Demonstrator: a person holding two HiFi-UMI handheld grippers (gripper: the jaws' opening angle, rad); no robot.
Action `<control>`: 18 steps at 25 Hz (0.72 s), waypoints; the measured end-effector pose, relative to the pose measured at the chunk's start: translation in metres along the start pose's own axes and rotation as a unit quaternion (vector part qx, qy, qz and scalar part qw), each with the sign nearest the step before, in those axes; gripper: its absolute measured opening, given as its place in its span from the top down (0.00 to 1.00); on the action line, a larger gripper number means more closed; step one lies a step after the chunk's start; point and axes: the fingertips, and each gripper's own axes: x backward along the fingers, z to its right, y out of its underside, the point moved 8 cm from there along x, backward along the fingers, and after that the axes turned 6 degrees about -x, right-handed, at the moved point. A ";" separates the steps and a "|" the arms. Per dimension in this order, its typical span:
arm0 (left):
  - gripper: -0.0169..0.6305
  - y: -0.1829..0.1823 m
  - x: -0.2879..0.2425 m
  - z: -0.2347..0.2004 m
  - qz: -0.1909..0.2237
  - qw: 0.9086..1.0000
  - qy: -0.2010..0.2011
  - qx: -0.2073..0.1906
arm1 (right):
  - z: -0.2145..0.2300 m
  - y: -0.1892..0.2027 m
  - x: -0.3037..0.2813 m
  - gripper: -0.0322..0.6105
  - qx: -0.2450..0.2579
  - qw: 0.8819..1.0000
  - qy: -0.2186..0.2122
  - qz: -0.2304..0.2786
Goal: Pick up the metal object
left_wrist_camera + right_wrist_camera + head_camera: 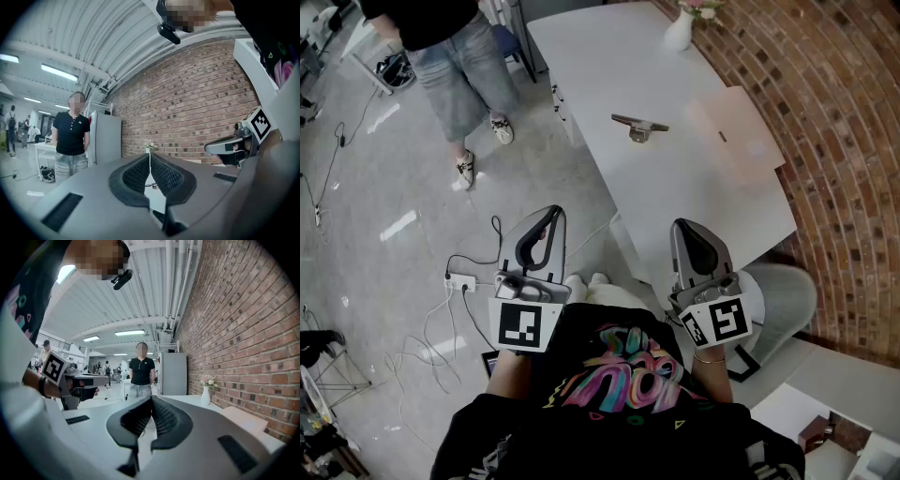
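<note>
Metal object (pixel 639 127) — white table (pixel 609 66), brick wall (pixel 844 112)

Bright, even indoor light thruout. Src: ceiling strip lights (pixel 129 333), seen in both gripper views. Head view is sharp, w/ glare patches on the glossy floor (pixel 398 225). The white desk (pixel 694 187) is nearly blown out; shadows are soft and faint. Gripper views have heavy fisheye, black vignette at corners, and bowed brick wall (pixel 243 333) courses. Left hand-held gripper (pixel 150 159) and right hand-held gripper (pixel 151 401) bodies blur close to the lens; bkgd is fairly sharp.
</note>
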 end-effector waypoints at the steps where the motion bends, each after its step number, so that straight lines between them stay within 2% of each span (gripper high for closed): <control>1: 0.93 0.000 0.001 0.001 0.001 1.000 -0.001 0.000 | 0.000 0.000 0.001 0.92 -0.001 1.000 0.001 0.002; 9: 0.93 -0.002 0.003 0.009 0.000 1.000 -0.011 -0.002 | 0.004 0.000 0.006 0.92 -0.009 1.000 -0.009 0.008; 18: 0.93 -0.002 0.012 0.021 -0.002 0.999 -0.047 -0.006 | 0.010 0.002 0.004 0.92 -0.012 0.998 -0.051 0.015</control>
